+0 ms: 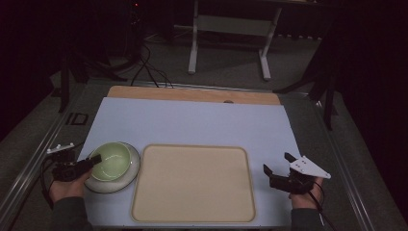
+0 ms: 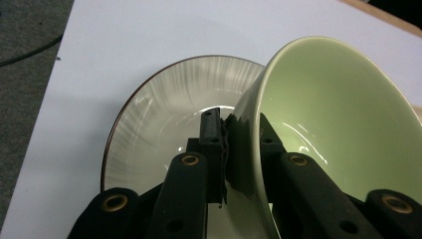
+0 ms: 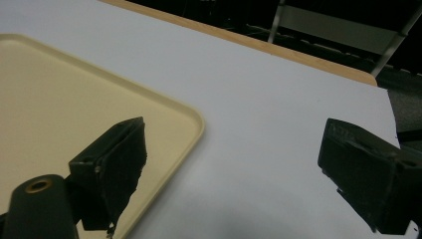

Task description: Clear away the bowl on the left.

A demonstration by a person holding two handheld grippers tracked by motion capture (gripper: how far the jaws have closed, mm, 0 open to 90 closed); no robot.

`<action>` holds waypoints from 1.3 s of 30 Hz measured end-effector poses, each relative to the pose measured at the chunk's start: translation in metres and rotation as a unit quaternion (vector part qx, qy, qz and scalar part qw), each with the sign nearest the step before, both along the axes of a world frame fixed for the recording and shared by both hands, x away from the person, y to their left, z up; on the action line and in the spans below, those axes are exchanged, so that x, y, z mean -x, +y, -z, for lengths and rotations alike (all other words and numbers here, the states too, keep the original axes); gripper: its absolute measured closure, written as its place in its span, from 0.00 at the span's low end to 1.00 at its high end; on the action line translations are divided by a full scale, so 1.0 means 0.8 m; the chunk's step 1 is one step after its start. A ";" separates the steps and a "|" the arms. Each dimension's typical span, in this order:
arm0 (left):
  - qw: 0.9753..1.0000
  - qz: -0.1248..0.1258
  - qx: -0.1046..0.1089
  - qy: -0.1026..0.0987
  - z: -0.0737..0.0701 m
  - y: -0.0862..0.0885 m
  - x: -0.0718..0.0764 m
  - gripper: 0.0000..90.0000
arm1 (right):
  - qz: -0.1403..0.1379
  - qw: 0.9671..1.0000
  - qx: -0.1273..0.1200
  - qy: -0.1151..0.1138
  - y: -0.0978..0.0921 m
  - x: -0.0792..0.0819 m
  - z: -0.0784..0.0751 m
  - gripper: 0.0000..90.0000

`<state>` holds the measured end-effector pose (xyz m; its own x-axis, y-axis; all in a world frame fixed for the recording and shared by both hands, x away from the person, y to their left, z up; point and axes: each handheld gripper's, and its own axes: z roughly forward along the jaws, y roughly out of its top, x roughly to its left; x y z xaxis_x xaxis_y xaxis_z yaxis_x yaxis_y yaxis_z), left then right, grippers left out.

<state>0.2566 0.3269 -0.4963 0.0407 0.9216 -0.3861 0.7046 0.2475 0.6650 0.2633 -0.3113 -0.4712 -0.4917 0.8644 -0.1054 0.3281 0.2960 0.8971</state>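
A pale green bowl (image 1: 112, 161) sits on a white plate with a dark rim (image 1: 132, 173) at the table's front left. My left gripper (image 1: 94, 158) is shut on the bowl's near rim, one jaw inside and one outside. In the left gripper view the green bowl (image 2: 338, 104) tilts above the striped plate (image 2: 159, 109), and the left gripper (image 2: 239, 134) pinches its wall. A beige tray (image 1: 192, 184) lies in the middle, with nothing on it. My right gripper (image 1: 277, 162) hovers open to the right of the tray; its view shows the right gripper (image 3: 234, 149) spread wide beside the tray's corner (image 3: 191, 122).
A white mat (image 1: 192, 120) covers the table, with a wooden edge (image 1: 192, 94) at the far side. Beyond it stand a white table frame (image 1: 228, 38) and cables (image 1: 149, 67) on the dark floor. Metal rails run along both sides of the table.
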 end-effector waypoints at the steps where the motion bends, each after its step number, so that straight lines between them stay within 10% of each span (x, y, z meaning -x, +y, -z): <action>1: 1.000 -0.004 0.001 -0.005 -0.002 0.000 0.002 0.90 | 0.000 1.000 0.000 0.000 0.000 0.000 0.000 0.13; 39: 0.998 -0.014 0.012 -0.061 -0.024 -0.019 0.014 0.90 | 0.002 1.000 -0.004 -0.007 -0.001 0.001 -0.001 0.13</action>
